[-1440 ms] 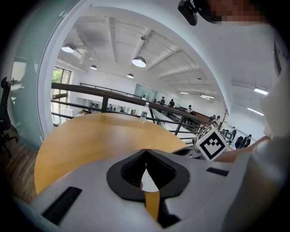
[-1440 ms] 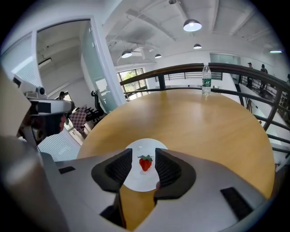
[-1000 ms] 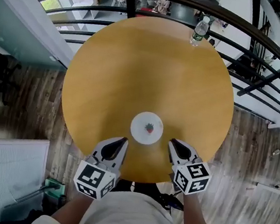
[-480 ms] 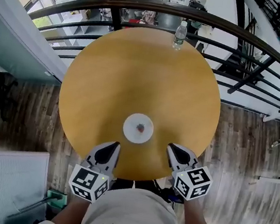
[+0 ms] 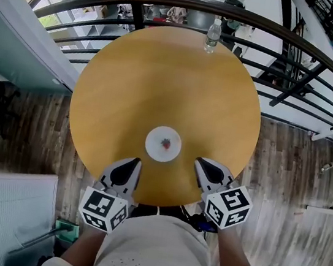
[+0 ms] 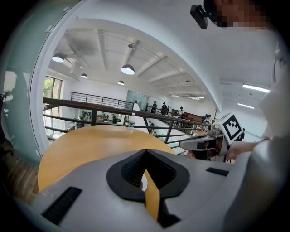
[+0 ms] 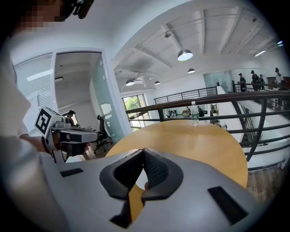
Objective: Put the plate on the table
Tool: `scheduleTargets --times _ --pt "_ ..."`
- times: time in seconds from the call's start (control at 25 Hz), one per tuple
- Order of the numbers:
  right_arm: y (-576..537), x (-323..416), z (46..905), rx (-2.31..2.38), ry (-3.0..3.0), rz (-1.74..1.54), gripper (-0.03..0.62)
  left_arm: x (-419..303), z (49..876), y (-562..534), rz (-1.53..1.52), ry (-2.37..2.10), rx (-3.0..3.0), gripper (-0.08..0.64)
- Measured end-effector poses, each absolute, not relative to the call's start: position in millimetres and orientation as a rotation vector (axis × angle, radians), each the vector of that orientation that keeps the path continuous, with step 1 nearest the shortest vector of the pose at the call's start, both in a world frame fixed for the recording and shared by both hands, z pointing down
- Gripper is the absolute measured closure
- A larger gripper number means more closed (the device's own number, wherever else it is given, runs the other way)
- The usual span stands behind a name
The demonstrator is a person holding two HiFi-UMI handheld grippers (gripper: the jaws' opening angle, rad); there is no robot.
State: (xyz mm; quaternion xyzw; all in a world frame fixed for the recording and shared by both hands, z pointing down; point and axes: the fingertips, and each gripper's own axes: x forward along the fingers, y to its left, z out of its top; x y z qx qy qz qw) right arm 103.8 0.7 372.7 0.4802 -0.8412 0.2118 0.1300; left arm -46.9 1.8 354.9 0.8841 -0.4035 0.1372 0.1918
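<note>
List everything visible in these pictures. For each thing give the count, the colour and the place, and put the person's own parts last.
table: 1, round, yellow wood, middle of the head view
plate: 1, white with a small red mark at its centre, flat on the table near its near edge
water bottle: 1, clear, upright at the table's far edge
railing: 1, dark, curving behind the table
floor: grey-brown planks, around the table
shirt: 1, white, bottom of the head view
left gripper: 1, grey, shut and empty, left of the plate
right gripper: 1, grey, shut and empty, right of the plate
</note>
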Motion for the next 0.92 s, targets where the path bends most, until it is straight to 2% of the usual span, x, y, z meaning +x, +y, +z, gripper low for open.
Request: scheduleTargets --times 0.92 --pt "-11 106 381 1.411 -2.435 0.646 0.568 -55 358 -8 0.379 -1.144 2.468 0.538"
